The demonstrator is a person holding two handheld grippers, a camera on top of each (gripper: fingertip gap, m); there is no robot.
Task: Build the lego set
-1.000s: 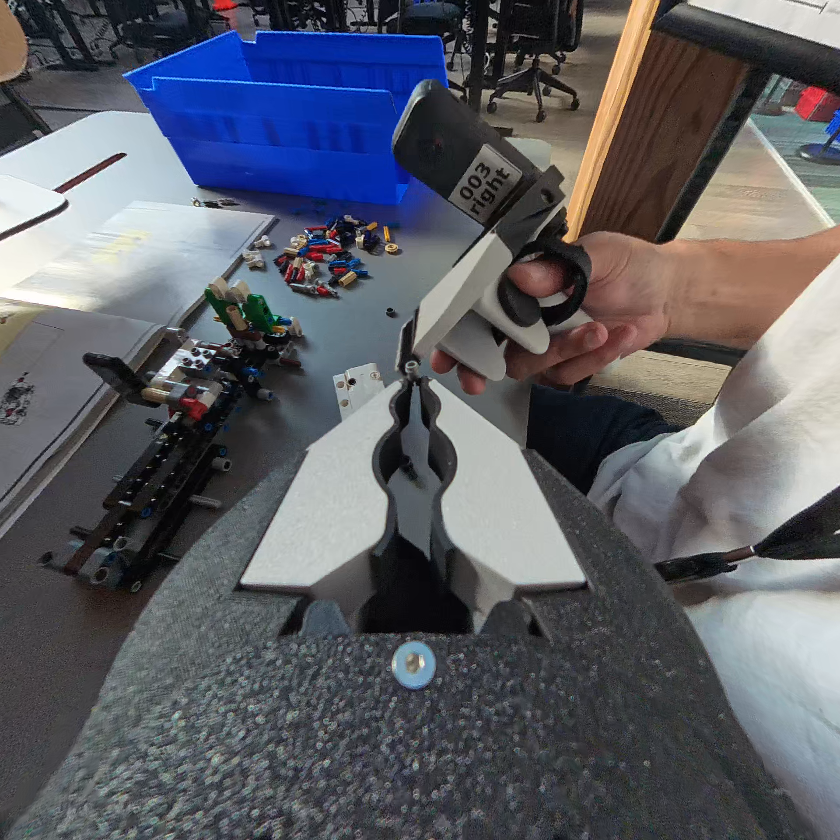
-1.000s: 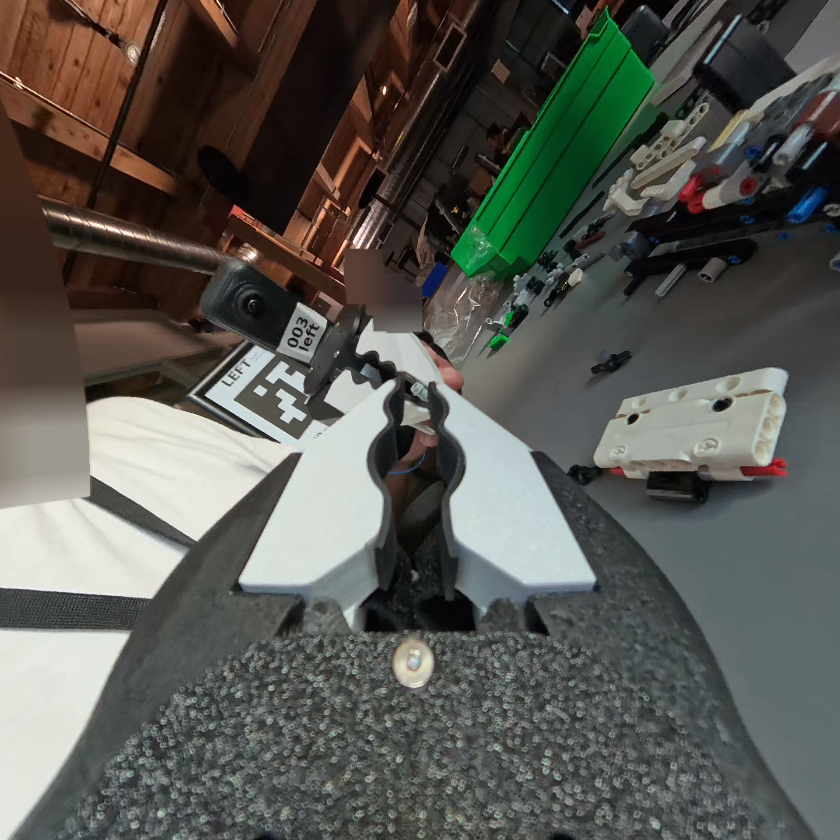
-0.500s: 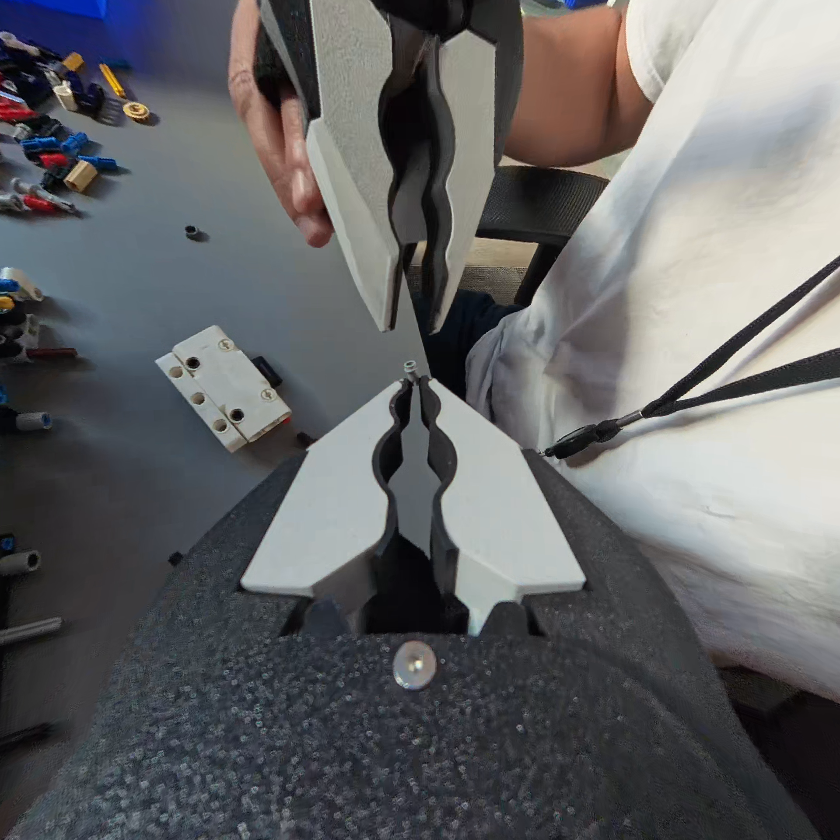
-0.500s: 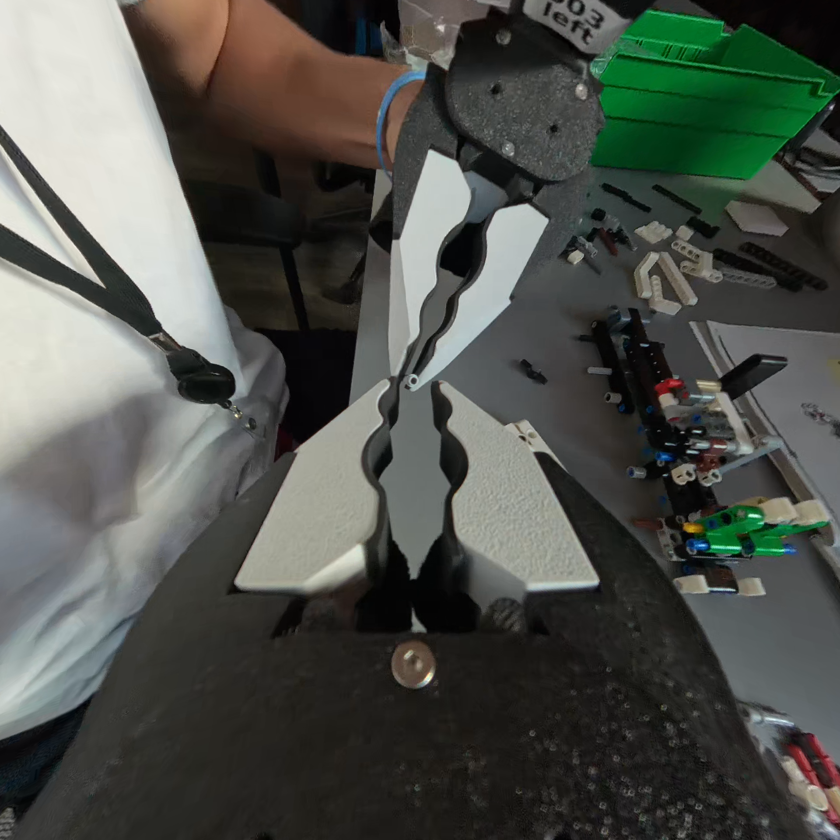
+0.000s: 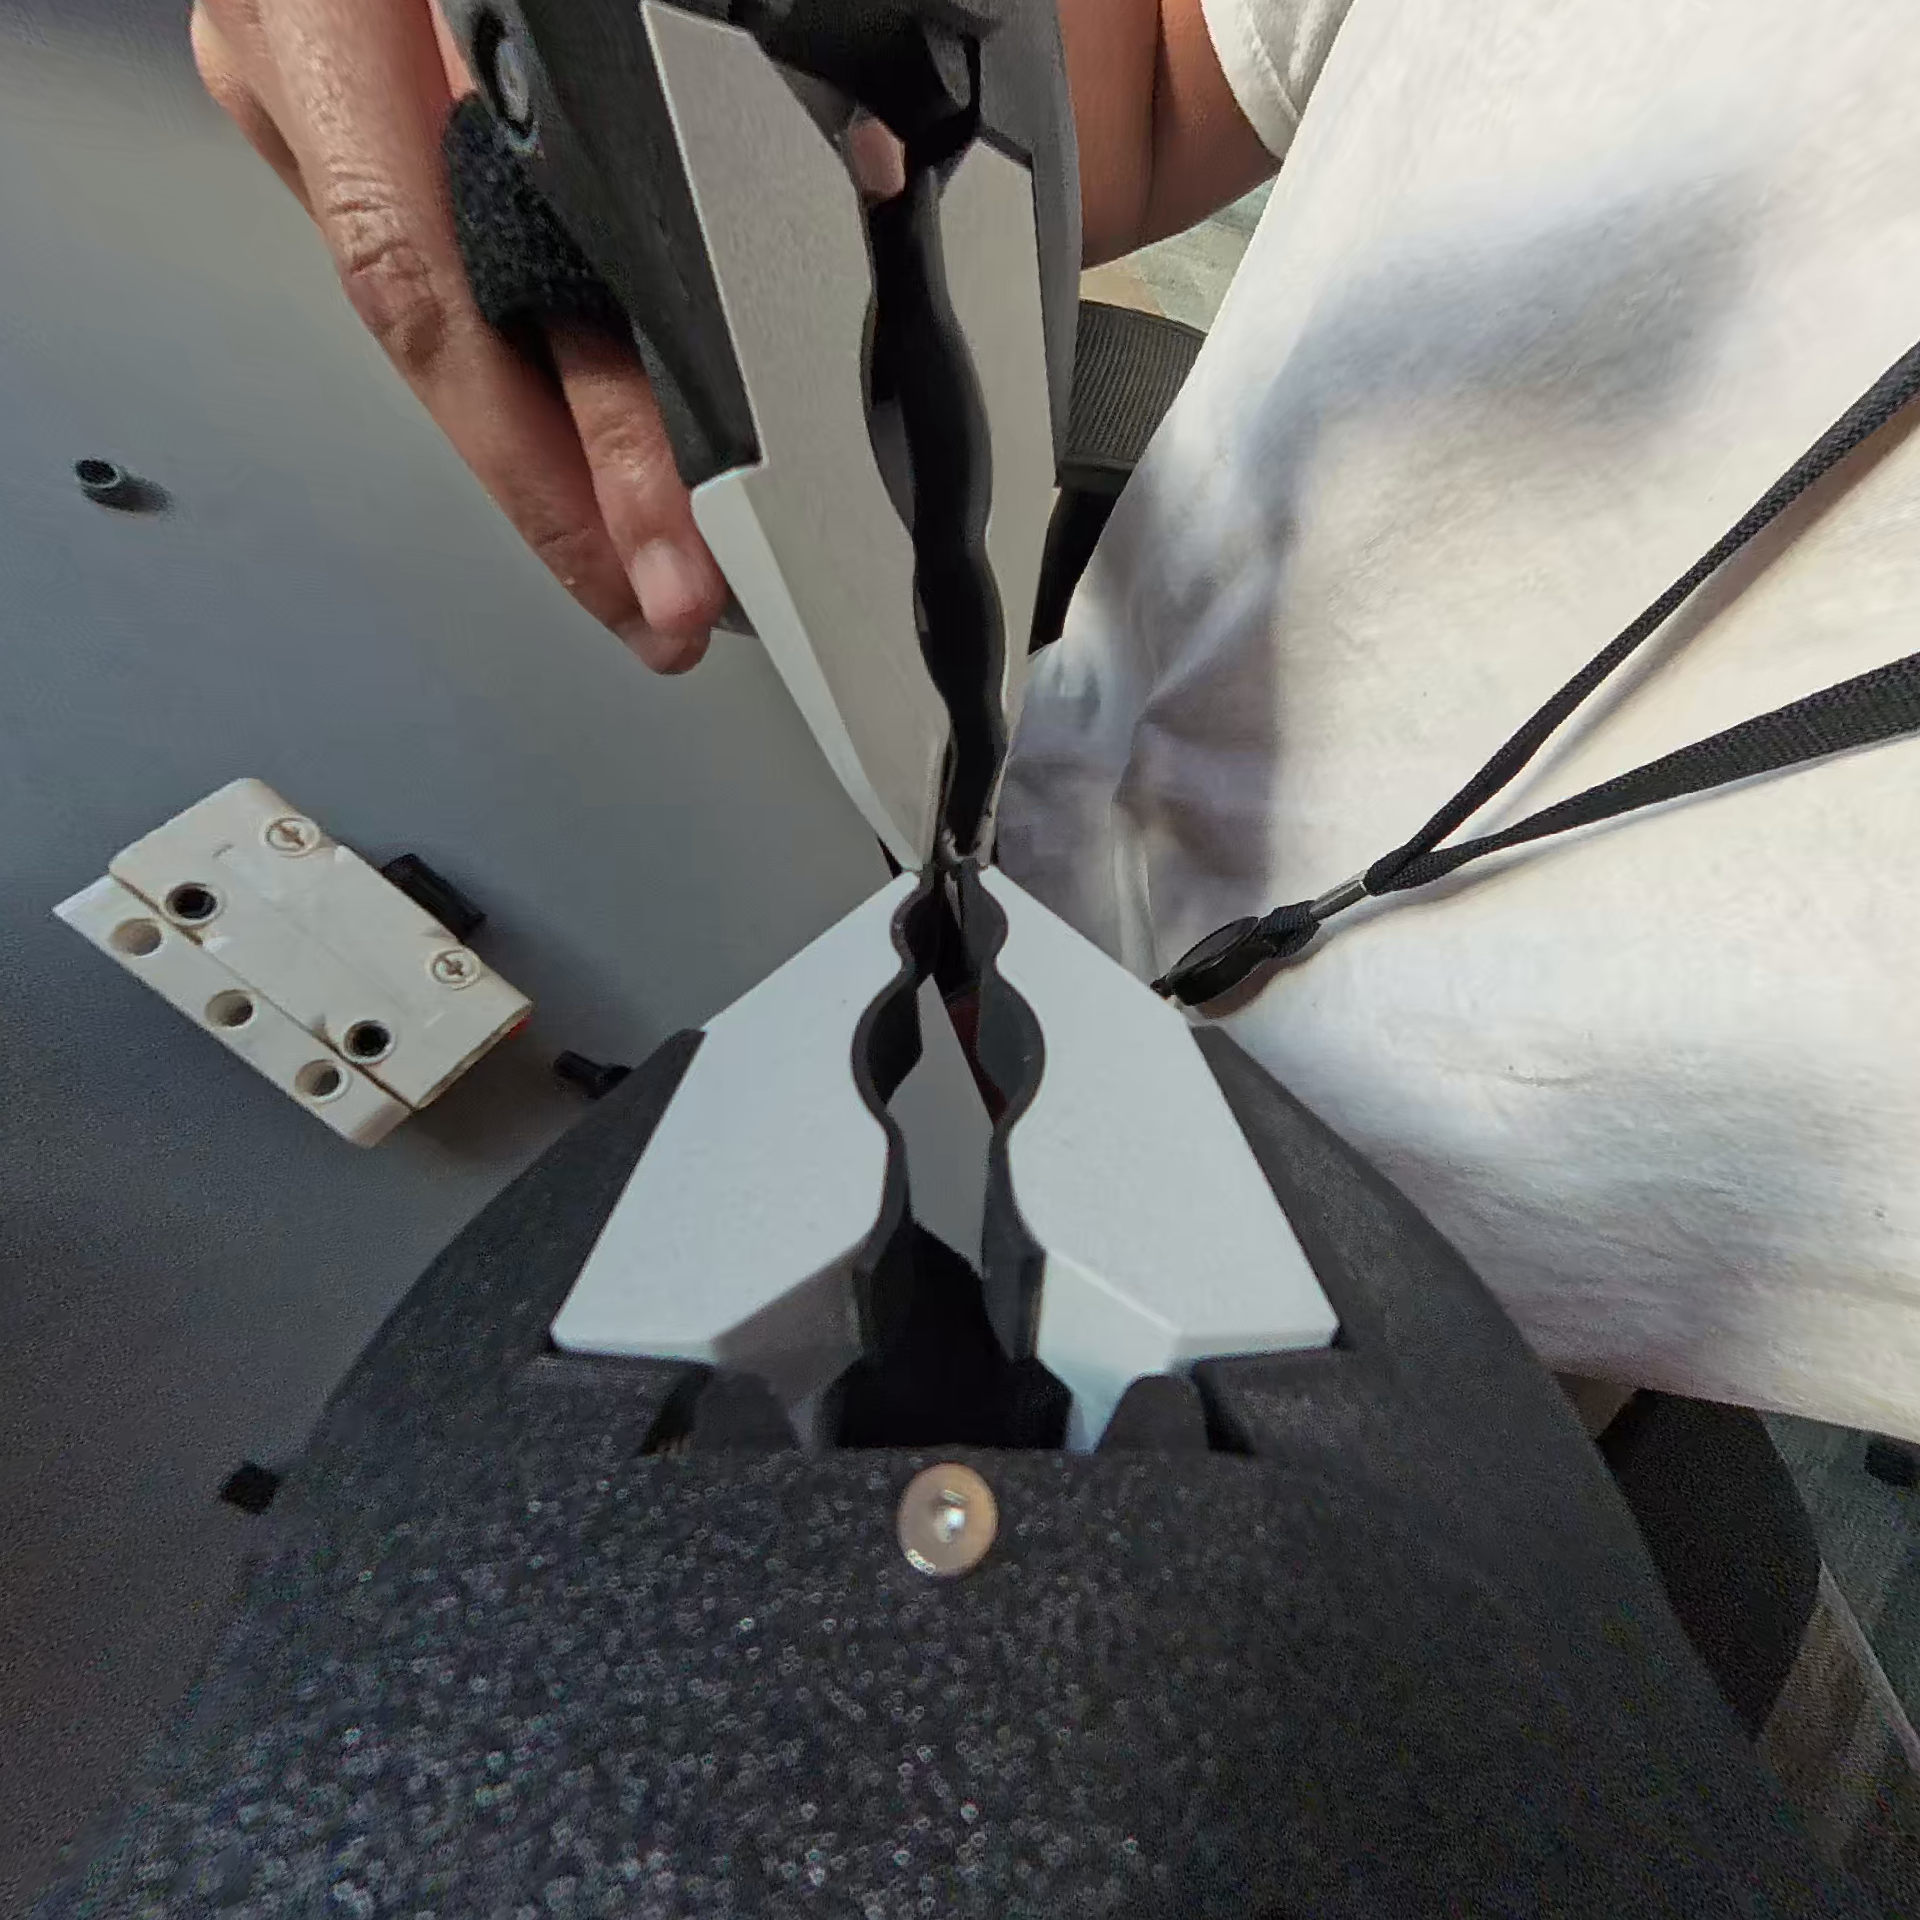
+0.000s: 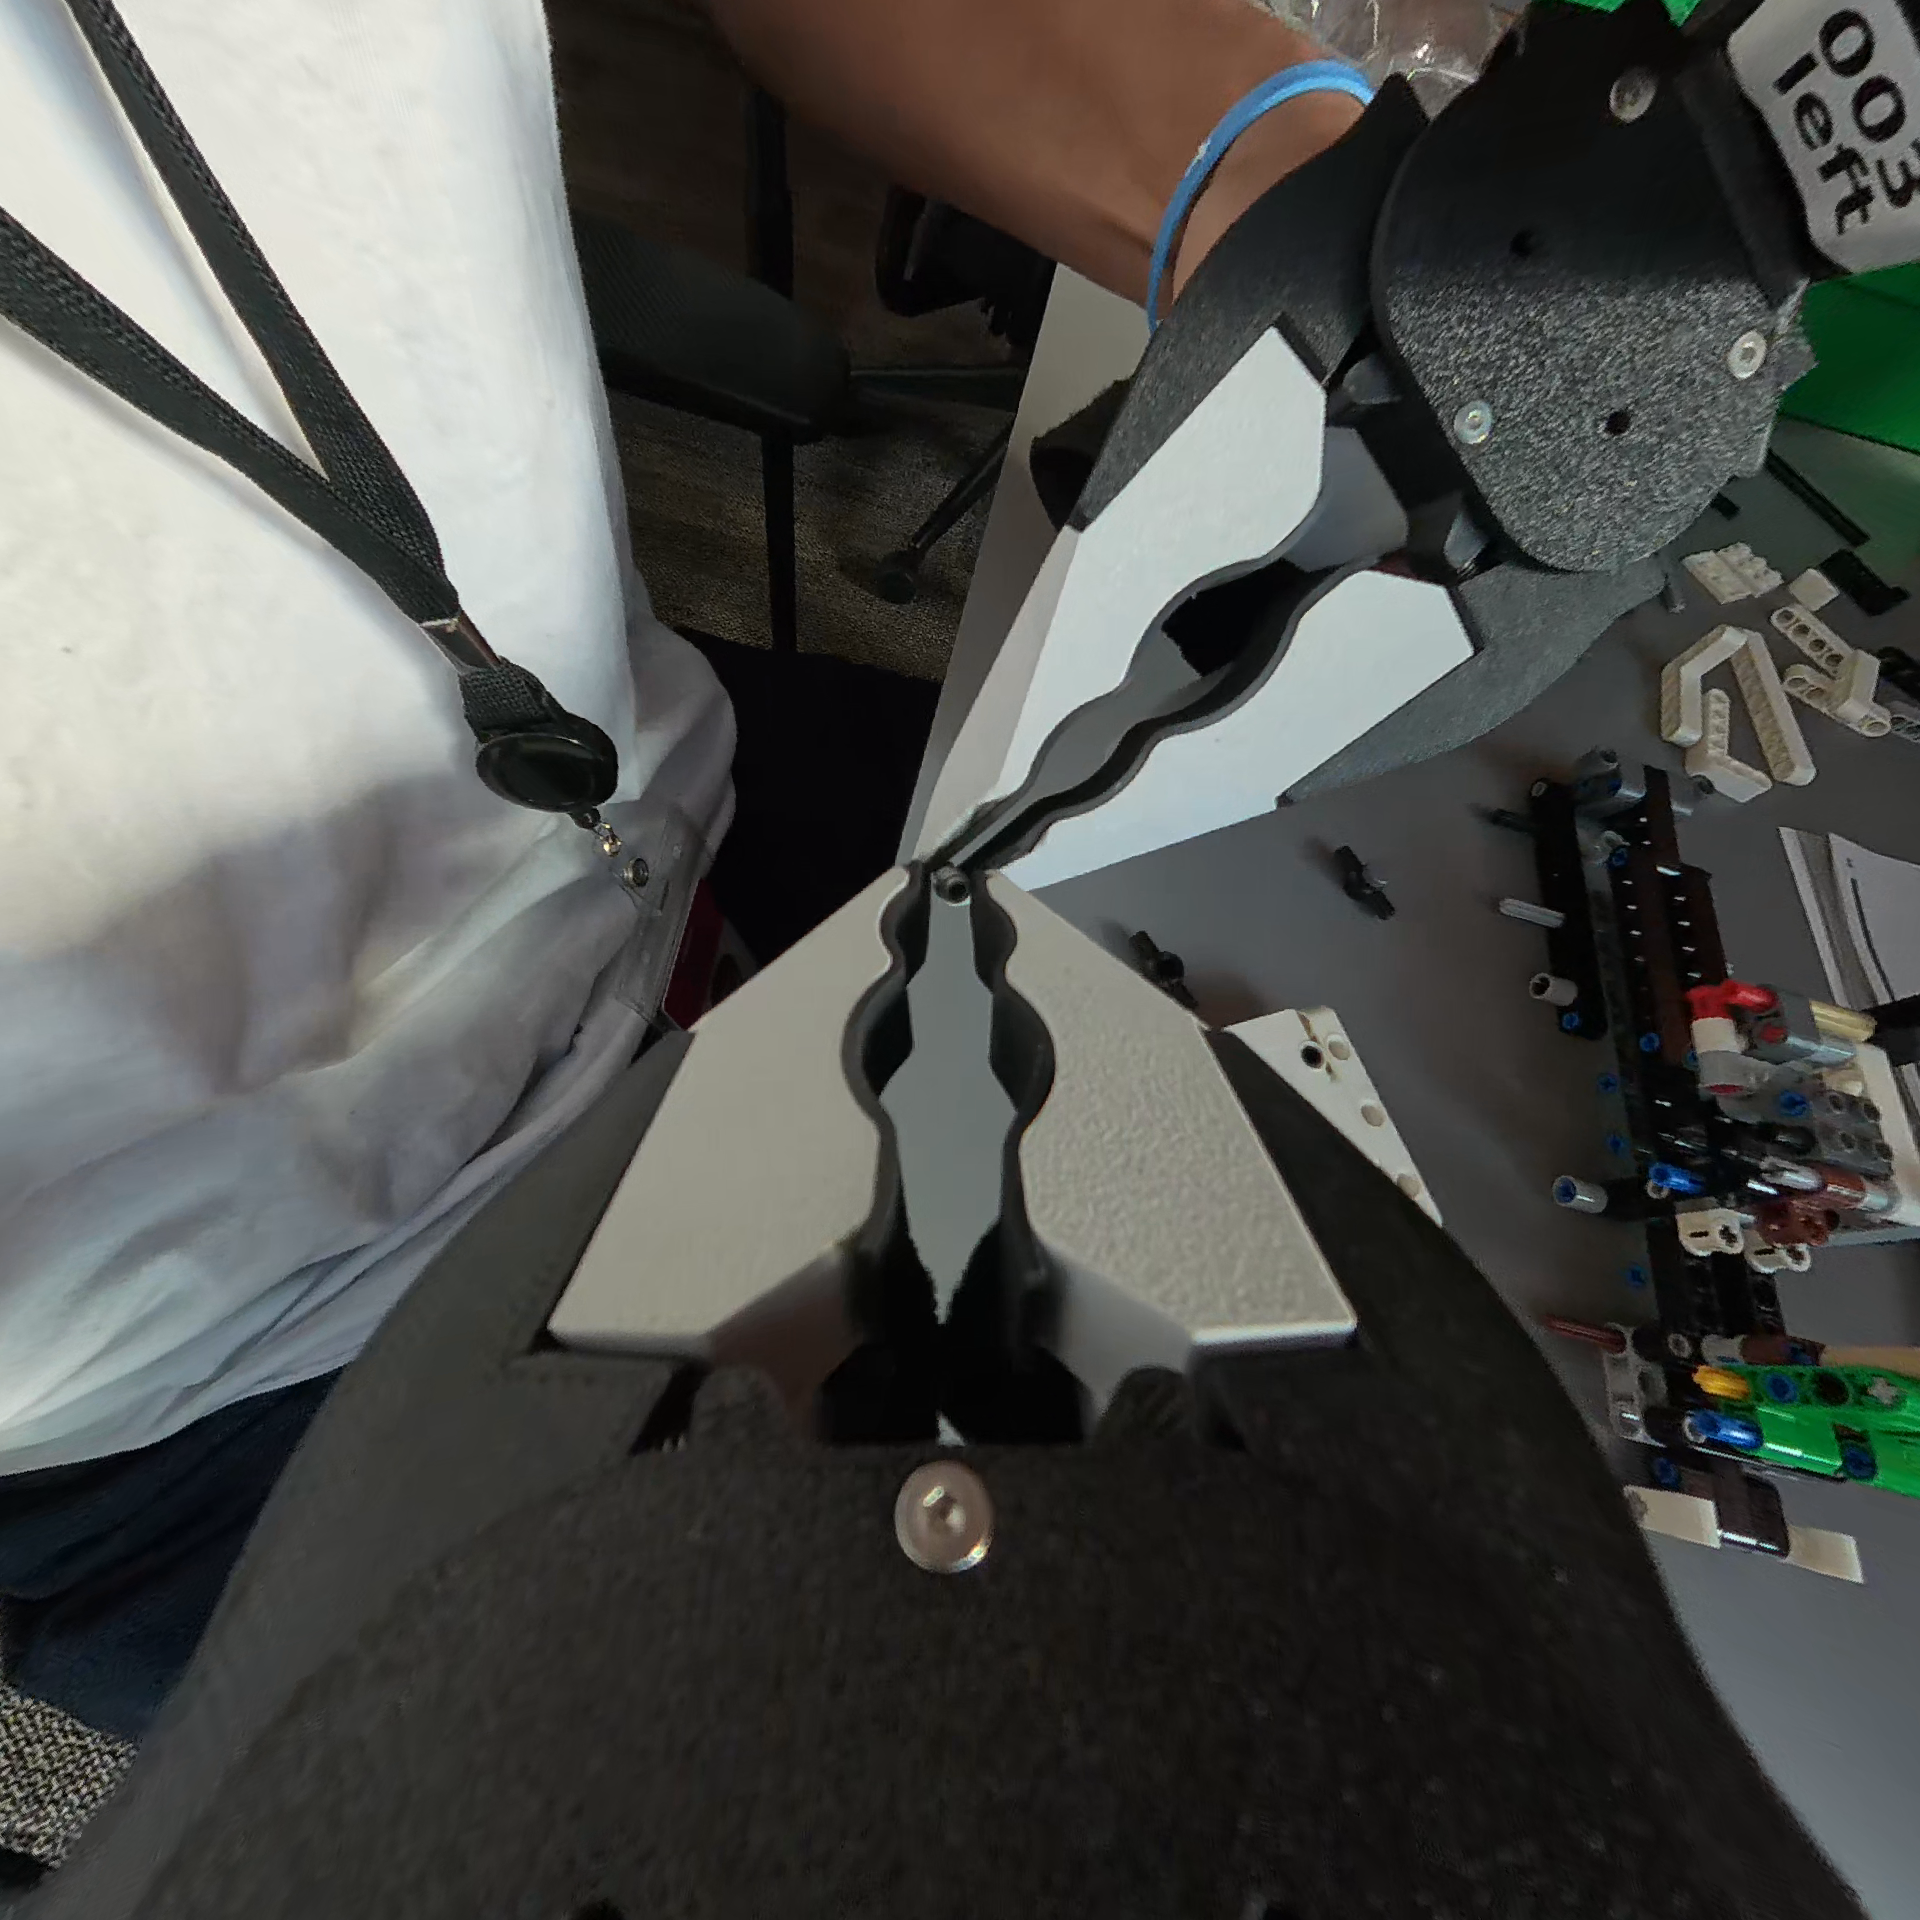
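Two hand-held grippers meet tip to tip above the near edge of a grey table (image 5: 312,675). The left gripper (image 5: 951,883) is nearly closed, pinching a small grey pin (image 6: 953,886) at its tips. The right gripper (image 6: 951,883) is slightly spread, its tips flanking the pin; whether they press on it is unclear. A white block (image 5: 291,956) lies near the edge. A green bin (image 6: 1860,312) stands at the far edge, contents hidden. A hand (image 5: 468,312) grips the right gripper from above.
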